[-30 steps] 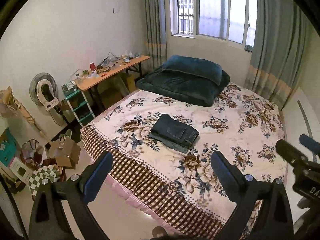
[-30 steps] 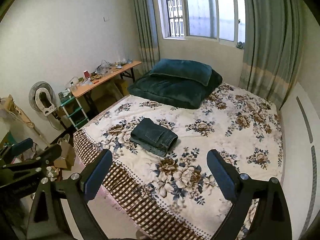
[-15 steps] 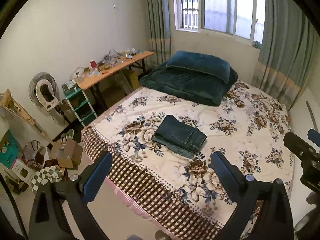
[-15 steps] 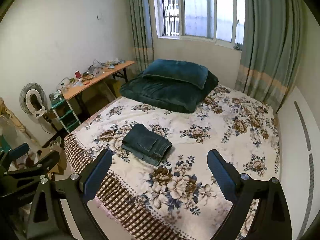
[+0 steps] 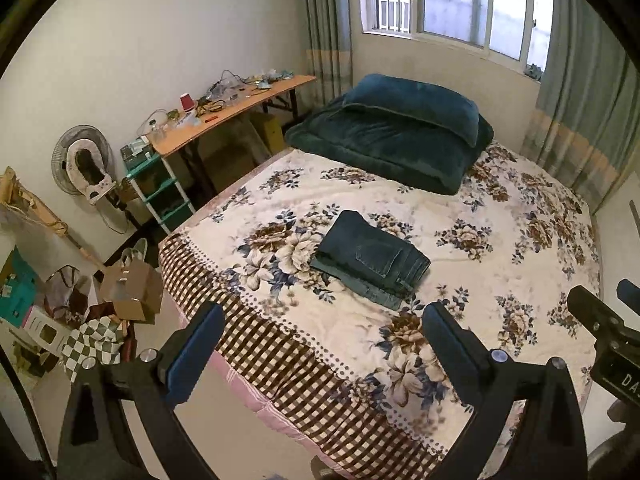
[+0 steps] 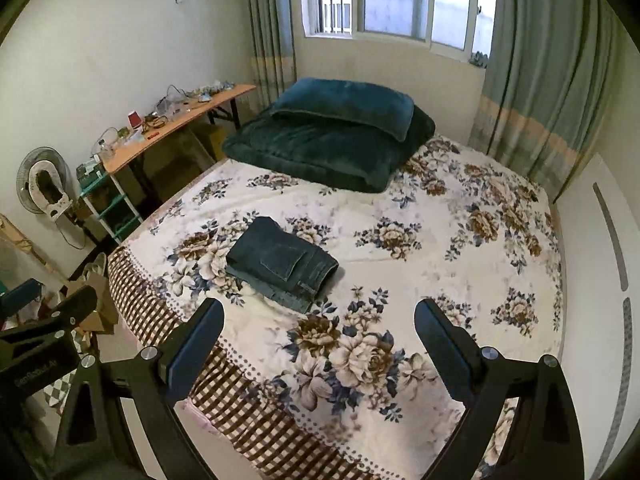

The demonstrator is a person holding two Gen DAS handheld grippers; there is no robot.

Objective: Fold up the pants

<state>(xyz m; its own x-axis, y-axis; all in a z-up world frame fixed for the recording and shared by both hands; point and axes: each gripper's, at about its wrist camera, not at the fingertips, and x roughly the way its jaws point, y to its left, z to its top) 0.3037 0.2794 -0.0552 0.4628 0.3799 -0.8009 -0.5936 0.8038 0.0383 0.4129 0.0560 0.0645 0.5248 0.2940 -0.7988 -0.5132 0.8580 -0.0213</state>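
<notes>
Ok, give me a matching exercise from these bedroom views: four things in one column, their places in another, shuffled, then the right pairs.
Things:
1. folded pants
2. green pillow
3. red cup
4. left gripper

Places:
A. on the folded green quilt at the head of the bed
B. on the wooden desk by the wall
C. raised above the bed's foot edge, open and empty
D. on the floral bedspread near the foot of the bed

Pairs: 1-D, 2-A, 3-B, 4-C
</notes>
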